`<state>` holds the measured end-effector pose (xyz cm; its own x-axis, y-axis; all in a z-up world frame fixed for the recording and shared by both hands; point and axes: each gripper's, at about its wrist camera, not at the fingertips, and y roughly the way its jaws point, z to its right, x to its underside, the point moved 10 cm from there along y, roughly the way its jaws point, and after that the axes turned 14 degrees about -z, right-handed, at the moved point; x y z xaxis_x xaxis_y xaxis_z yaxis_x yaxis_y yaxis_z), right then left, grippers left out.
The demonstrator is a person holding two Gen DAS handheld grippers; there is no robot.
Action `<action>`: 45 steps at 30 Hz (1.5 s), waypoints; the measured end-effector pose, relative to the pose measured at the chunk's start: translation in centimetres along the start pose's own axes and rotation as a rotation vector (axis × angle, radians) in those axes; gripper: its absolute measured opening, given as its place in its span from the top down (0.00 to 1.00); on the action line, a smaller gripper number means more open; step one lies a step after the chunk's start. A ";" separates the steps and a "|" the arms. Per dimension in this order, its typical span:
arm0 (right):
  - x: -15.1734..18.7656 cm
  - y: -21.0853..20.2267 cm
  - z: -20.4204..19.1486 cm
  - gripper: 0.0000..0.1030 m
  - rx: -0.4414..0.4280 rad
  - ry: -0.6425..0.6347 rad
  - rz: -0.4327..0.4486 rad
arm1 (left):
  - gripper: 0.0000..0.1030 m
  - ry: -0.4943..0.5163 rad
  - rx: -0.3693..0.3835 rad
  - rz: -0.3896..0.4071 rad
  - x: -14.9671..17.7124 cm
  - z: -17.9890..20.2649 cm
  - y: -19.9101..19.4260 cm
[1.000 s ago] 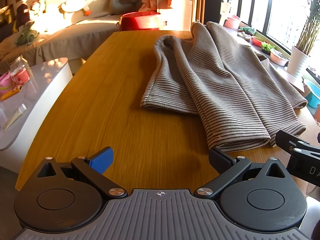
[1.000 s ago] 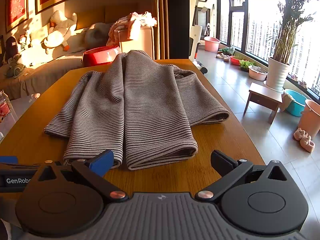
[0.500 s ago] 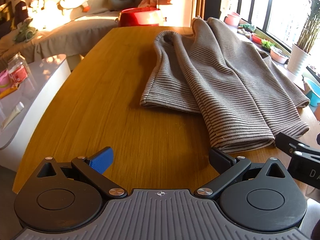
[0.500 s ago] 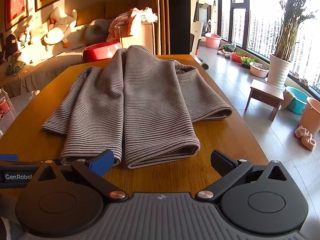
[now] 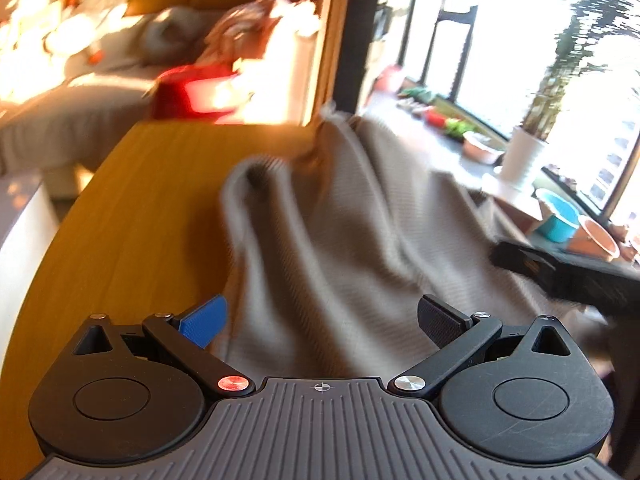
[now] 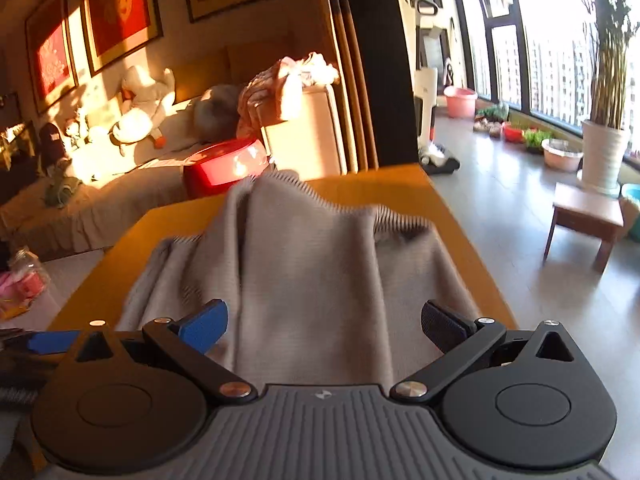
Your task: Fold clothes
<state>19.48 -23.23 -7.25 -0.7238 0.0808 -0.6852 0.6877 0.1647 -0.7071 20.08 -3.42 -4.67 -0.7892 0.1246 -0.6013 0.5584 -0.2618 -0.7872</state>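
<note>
A grey striped knit garment [image 5: 340, 240] lies folded lengthwise on the wooden table [image 5: 140, 208], blurred by motion. My left gripper [image 5: 322, 320] is open, its blue and black fingers straddling the garment's near hem. In the right wrist view the same garment [image 6: 320, 272] runs away from me along the table [image 6: 400, 184]. My right gripper [image 6: 324, 324] is open too, with the cloth lying between its fingers. The right gripper's black body [image 5: 560, 272] shows at the right of the left wrist view. A blue finger of the left gripper [image 6: 48, 340] shows at the left edge of the right wrist view.
A red basin [image 6: 224, 168] sits beyond the table's far end, in front of a bed with plush toys [image 6: 140, 104]. To the right stand a low wooden stool [image 6: 584, 216], a white plant pot [image 6: 604, 152] and tubs on the floor. The table's right edge [image 6: 476, 256] is close.
Both grippers have moved forward, from short of the near hem to over it, so the cloth now fills the gap between the fingers. The views are blurred. Both stay open.
</note>
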 end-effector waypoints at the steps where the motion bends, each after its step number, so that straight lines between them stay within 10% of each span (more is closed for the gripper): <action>1: -1.2 1.3 0.2 0.00 0.011 -0.002 -0.002 | 0.00 0.024 0.015 0.004 -0.9 0.4 0.8; 7: -3.4 8.7 1.0 0.00 -0.079 0.102 -0.106 | 0.00 0.056 -0.012 -0.028 -1.7 -0.3 5.7; 24: 4.0 2.6 -3.6 0.00 -0.323 0.086 -0.145 | 0.00 0.046 -0.015 -0.023 7.4 -2.6 -1.2; 30: 6.2 0.6 -5.7 0.00 -0.250 -0.059 -0.181 | 0.00 0.005 -0.011 -0.066 8.2 -3.3 -2.5; 36: 3.4 -0.4 -7.6 0.45 -0.186 -0.173 -0.108 | 0.00 0.089 -0.023 -0.151 7.6 -2.9 -2.2; 40: 1.4 -1.0 -9.2 0.45 -0.148 -0.258 -0.057 | 0.00 0.055 0.028 -0.073 5.4 -3.7 -3.5; 43: 0.3 0.4 -10.6 0.21 -0.135 -0.304 -0.051 | 0.00 0.105 0.001 -0.012 3.7 -3.7 -4.4; 45: 0.3 3.3 -11.4 0.30 -0.119 -0.326 -0.103 | 0.00 0.136 -0.021 0.003 2.8 -3.6 -4.4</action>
<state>20.92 -11.48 -7.76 -0.7196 -0.2569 -0.6451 0.5872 0.2709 -0.7628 16.30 1.49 -3.41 -0.7465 0.2526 -0.6155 0.5671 -0.2423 -0.7872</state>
